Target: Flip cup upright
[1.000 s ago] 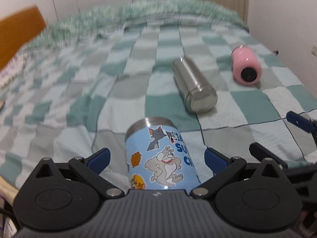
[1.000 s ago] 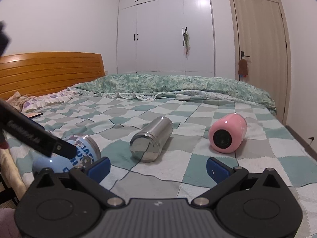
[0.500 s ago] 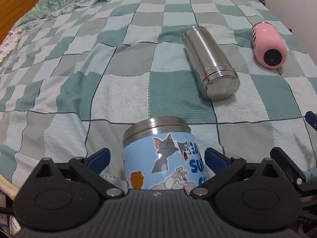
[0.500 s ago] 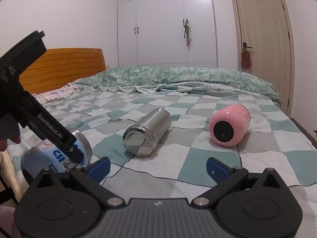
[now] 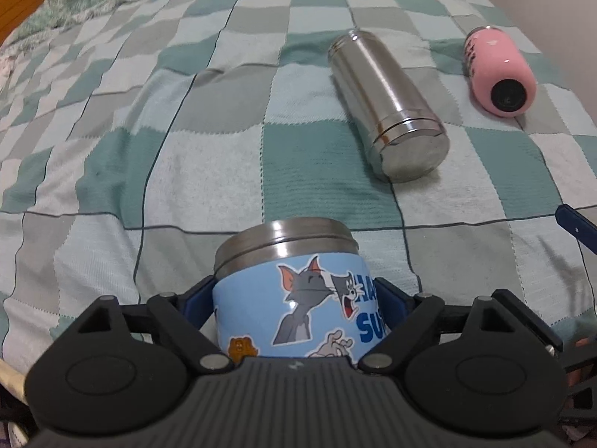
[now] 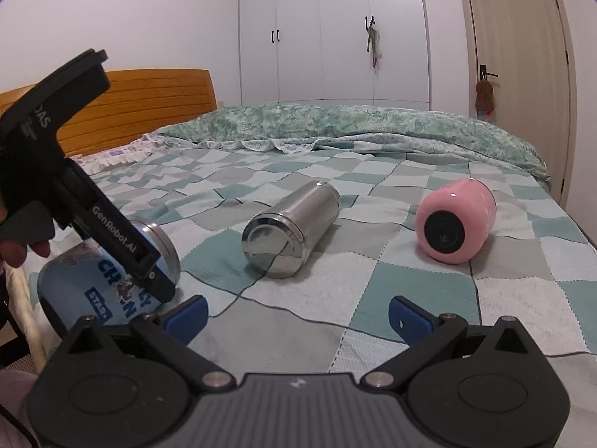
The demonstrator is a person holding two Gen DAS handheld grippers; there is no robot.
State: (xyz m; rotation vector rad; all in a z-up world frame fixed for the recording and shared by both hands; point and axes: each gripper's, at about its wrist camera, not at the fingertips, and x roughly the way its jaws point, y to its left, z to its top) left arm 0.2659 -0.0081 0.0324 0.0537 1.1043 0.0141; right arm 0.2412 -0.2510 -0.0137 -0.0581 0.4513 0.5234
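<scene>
A blue cartoon-printed cup (image 5: 298, 298) with a steel end lies on its side on the checked bedspread (image 5: 179, 171). My left gripper (image 5: 294, 306) is shut on the blue cup, its blue pads pressed on both sides. In the right wrist view the blue cup (image 6: 104, 287) sits tilted at the left with my left gripper (image 6: 156, 280) clamped on it. My right gripper (image 6: 296, 317) is open and empty, low over the bed's near edge.
A steel flask (image 5: 388, 104) (image 6: 291, 224) lies on its side mid-bed. A pink cup (image 5: 500, 71) (image 6: 459, 220) lies on its side to the right. A folded green quilt (image 6: 354, 127) and wooden headboard (image 6: 149, 104) lie beyond.
My left gripper moved in around the blue cup and closed on it; its pads were apart before. The cup's steel end has tipped up. The right gripper barely moved.
</scene>
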